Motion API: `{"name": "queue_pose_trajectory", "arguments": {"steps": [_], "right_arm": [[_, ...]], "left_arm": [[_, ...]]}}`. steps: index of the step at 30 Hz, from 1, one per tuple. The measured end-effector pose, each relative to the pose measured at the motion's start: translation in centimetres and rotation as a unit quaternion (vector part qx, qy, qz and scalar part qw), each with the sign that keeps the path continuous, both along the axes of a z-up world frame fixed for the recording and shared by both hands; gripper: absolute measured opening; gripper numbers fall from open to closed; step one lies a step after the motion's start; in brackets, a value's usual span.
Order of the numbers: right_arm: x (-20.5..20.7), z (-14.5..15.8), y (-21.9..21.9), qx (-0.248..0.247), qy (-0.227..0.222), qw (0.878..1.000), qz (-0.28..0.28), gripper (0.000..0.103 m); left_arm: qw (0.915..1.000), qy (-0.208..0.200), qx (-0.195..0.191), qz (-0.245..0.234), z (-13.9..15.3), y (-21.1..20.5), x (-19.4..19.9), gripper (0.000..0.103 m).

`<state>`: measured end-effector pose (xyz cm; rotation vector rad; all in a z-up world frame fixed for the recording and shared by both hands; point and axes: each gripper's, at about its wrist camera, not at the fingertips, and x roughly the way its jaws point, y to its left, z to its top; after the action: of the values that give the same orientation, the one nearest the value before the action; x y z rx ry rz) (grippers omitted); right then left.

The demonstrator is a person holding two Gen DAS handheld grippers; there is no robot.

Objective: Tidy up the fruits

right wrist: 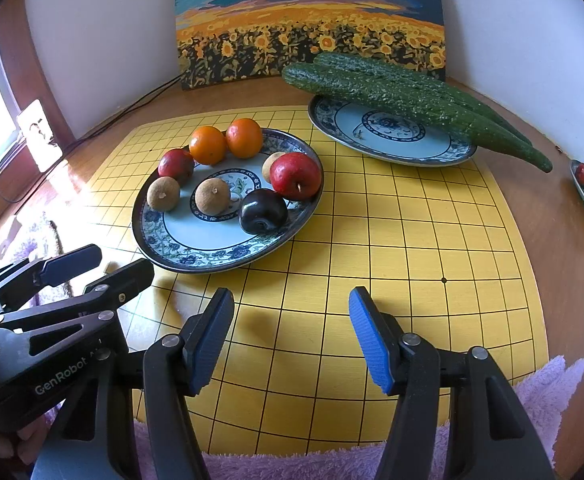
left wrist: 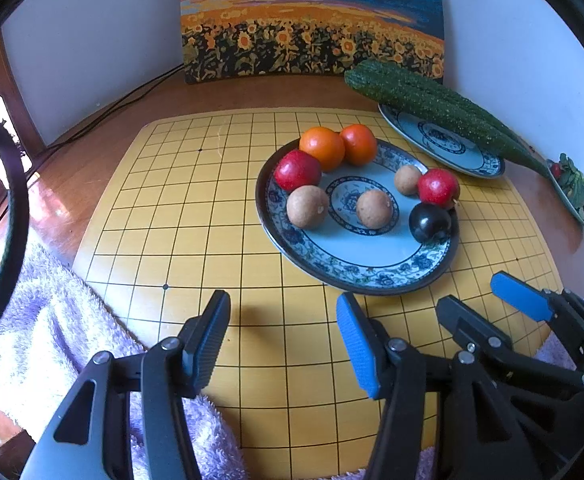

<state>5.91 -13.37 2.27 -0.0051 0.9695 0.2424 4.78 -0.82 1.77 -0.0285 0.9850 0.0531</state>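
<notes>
Eight fruits [right wrist: 248,184] sit together on a patterned plate [right wrist: 212,258] near the grid board's [right wrist: 412,280] far left corner. Left gripper [left wrist: 282,336] and right gripper [right wrist: 292,336] hover empty, jaws apart. This fits fruits already gathered or awaiting sorting.

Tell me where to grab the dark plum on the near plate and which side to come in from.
Grip the dark plum across its round middle, coming from above and the near side with the right claw, which is open. Its near side faces bare plate; behind it the red apple sits close, apparently touching, so put the fingers left and right, not front and back.
</notes>
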Motion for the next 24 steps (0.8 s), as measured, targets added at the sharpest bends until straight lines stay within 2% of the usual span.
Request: {"name": "queue_pose_trajectory", "arguments": {"steps": [24], "right_arm": [[-0.07, 0.04, -0.02, -0.001, -0.001, 1.0, 0.0, 0.062]], "left_arm": [[1.0, 0.001, -0.002, 0.003, -0.02, 0.22, -0.03, 0.058]]}}
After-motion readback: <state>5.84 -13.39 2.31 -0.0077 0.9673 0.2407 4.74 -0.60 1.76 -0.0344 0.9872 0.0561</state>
